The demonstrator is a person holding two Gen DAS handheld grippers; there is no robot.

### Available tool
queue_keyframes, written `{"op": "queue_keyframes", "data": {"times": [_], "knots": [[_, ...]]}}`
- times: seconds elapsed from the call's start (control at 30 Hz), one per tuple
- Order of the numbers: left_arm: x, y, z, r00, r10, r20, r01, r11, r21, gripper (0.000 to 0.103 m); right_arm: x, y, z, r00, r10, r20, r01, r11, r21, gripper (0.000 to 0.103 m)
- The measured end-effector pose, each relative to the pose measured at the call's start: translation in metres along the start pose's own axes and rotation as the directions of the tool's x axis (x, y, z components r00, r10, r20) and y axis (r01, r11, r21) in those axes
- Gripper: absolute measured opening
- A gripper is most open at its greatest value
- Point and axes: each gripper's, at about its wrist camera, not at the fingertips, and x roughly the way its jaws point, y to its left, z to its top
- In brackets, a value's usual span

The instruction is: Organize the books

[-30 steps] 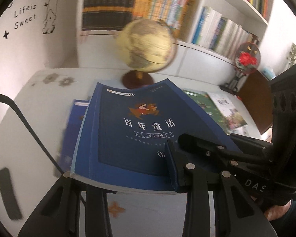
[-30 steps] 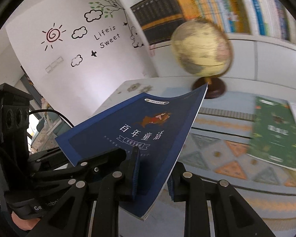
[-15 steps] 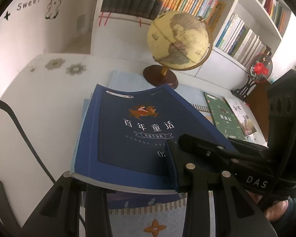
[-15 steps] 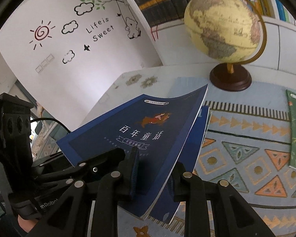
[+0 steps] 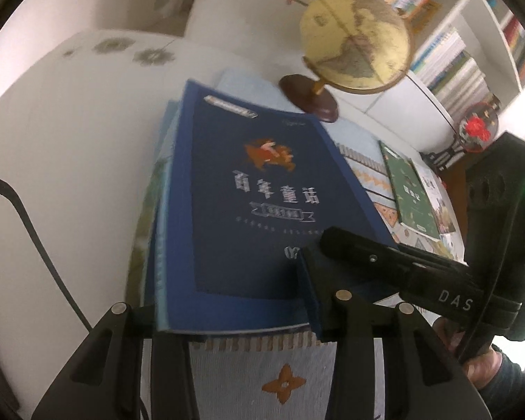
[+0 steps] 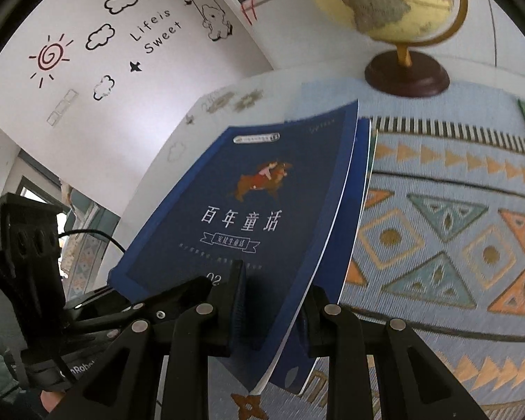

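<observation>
Gripping the dark blue book (image 6: pixel 248 210) from both sides, we were lowering it onto the stack (image 5: pixel 150 210) at the left end of the patterned mat (image 6: pixel 448 231). Right gripper (image 6: pixel 273 311) had its jaws nearly closed on the book's near edge, one pad on the cover, one under it. Left gripper (image 5: pixel 234 315) sat at the same edge; its jaws had just been opening a little, and we couldn't tell if its pads still pressed, since the left pad was hidden under the book.

Step, as we judged it: placing, nearly done. The book looked close to the blue one below, still tilted in the right wrist view. Next move: settle it flat and square with the stack, then open both and back out without dragging it.

Hard to make out: how many books lay in the stack, contact underneath, motion blur in the left view. Green book (image 5: pixel 411 196) and another beside it waited further right. Globe (image 5: pixel 357 40) stood behind, clear of the stack.
</observation>
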Motion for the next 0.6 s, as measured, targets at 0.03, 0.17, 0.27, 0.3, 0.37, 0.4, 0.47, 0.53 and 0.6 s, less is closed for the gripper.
{"op": "queue_keyframes", "data": {"times": [0.03,0.17,0.27,0.3,0.37,0.4,0.47,0.53,0.6], "knots": [[0.0,0.004,-0.001,1.0,0.004,-0.004,-0.004,1.0,-0.016,0.038,0.002,-0.001,-0.001,1.0,0.004,-0.01,-0.004,1.0,0.005,0.026],[-0.007,0.016,-0.007,0.999,0.04,-0.001,-0.04,0.997,-0.069,0.039,0.009,0.0,-0.005,0.999,-0.002,-0.049,0.003,1.0,0.003,0.031],[-0.017,0.024,-0.011,0.997,0.073,0.015,-0.071,0.992,-0.1,0.042,0.007,0.001,-0.01,0.998,-0.004,-0.067,0.003,1.0,-0.013,0.037],[-0.02,0.027,-0.013,0.997,0.081,0.019,-0.079,0.991,-0.109,0.042,0.006,0.001,-0.009,0.998,-0.011,-0.069,0.01,1.0,-0.018,0.038],[-0.029,0.03,-0.021,0.992,0.123,0.029,-0.119,0.985,-0.125,0.042,0.0,-0.002,-0.014,0.996,-0.043,-0.075,0.041,0.999,-0.024,0.038],[-0.033,0.03,-0.025,0.99,0.138,0.033,-0.133,0.982,-0.131,0.042,-0.003,-0.005,-0.015,0.996,-0.049,-0.08,0.047,0.999,-0.022,0.039],[-0.045,0.029,-0.038,0.987,0.154,0.04,-0.147,0.978,-0.146,0.042,-0.014,-0.013,-0.021,0.995,-0.052,-0.083,0.052,0.999,-0.003,0.039],[-0.054,0.023,-0.047,0.984,0.172,0.047,-0.164,0.976,-0.142,0.042,-0.028,-0.023,-0.031,0.996,-0.037,-0.082,0.039,0.999,0.022,0.04],[-0.062,0.012,-0.06,0.981,0.187,0.048,-0.179,0.975,-0.135,0.042,-0.043,-0.03,-0.042,0.996,-0.039,-0.078,0.041,0.999,0.021,0.04]]}}
